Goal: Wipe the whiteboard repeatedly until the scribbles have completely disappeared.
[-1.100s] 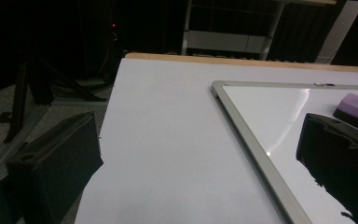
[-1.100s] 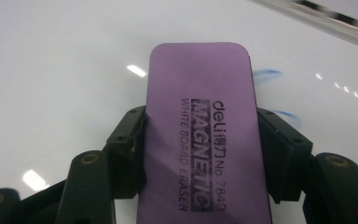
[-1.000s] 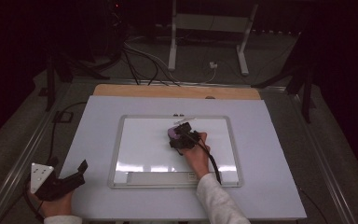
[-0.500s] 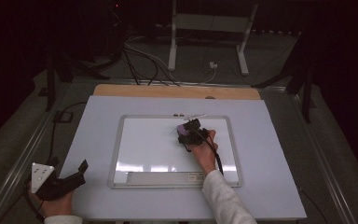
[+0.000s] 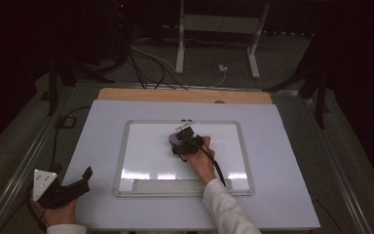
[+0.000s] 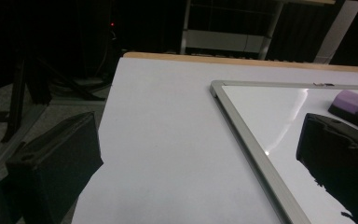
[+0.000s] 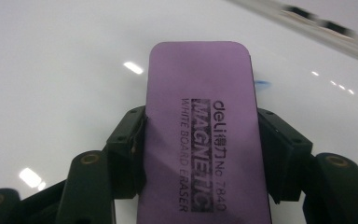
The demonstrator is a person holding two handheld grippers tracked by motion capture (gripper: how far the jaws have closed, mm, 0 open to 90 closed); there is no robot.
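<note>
eraser on the board, wiping in hand

the right gripper (image 5: pixel 181 142) has its jaws clamped, partly closed, on the sides of the purple eraser (image 7: pixel 205 135), which lies flat on the whiteboard (image 5: pixel 141 161) near its upper middle. this looks like the wiping step; a small blue mark (image 7: pixel 262 84) sits just beside the eraser, so the next stroke should pass over it with even pressure. the left gripper (image 5: pixel 73 187) rests at the bench (image 5: pixel 282 195) corner, jaws wide apart, holding nothing. no containers here.

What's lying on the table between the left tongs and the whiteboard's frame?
Nothing: in the left gripper view, the stretch of table between the left tongs and the whiteboard frame is bare. The high view agrees.
</note>
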